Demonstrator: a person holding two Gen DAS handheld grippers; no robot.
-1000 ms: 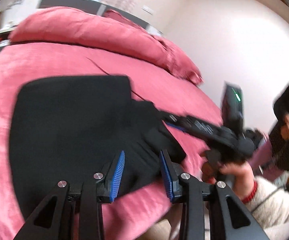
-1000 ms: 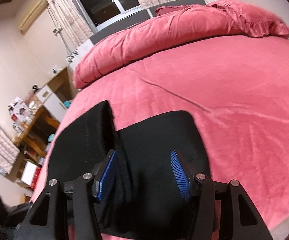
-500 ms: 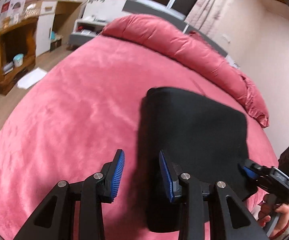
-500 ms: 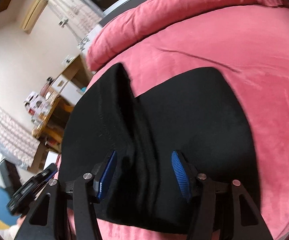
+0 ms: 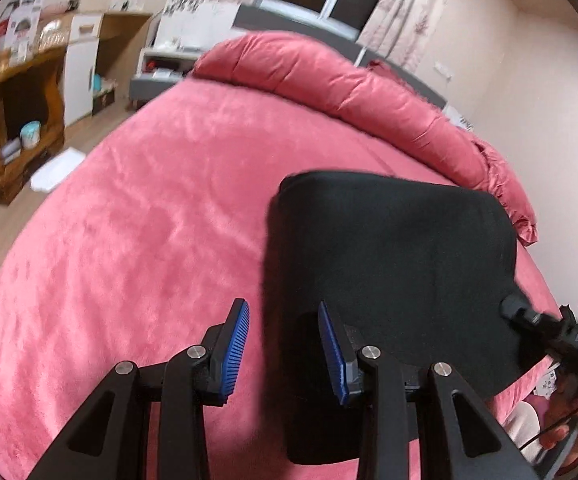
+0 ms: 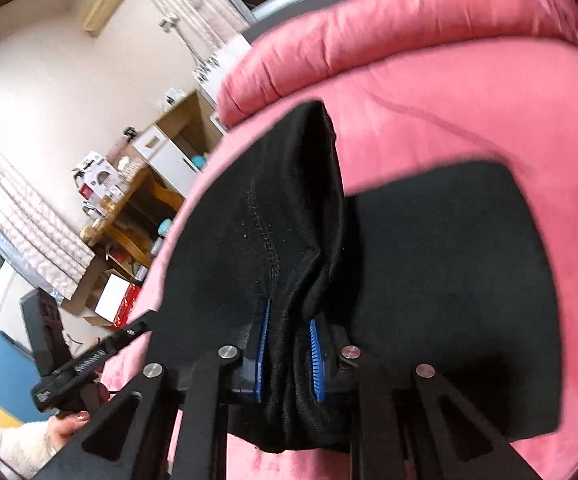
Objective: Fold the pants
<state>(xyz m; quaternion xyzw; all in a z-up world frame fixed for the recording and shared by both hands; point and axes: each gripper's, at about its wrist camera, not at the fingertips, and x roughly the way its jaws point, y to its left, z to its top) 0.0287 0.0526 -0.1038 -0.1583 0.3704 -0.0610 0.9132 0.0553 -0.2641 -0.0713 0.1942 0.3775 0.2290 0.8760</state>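
Two grippers work the black pants — right gripper closing, pinching bunched fabric; left gripper part-open, empty, at six o'clock. Shelf boxes' print seems illegible.

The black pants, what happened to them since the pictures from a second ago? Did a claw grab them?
Yes. The right gripper had the black pants loose between wide blue pads; now its jaws are closing on a bunched ridge of the cloth. The left gripper swung off the pants toward their left edge, over the pink bedspread. It is as open as before and holds nothing. The pants lie folded on the bed as before.
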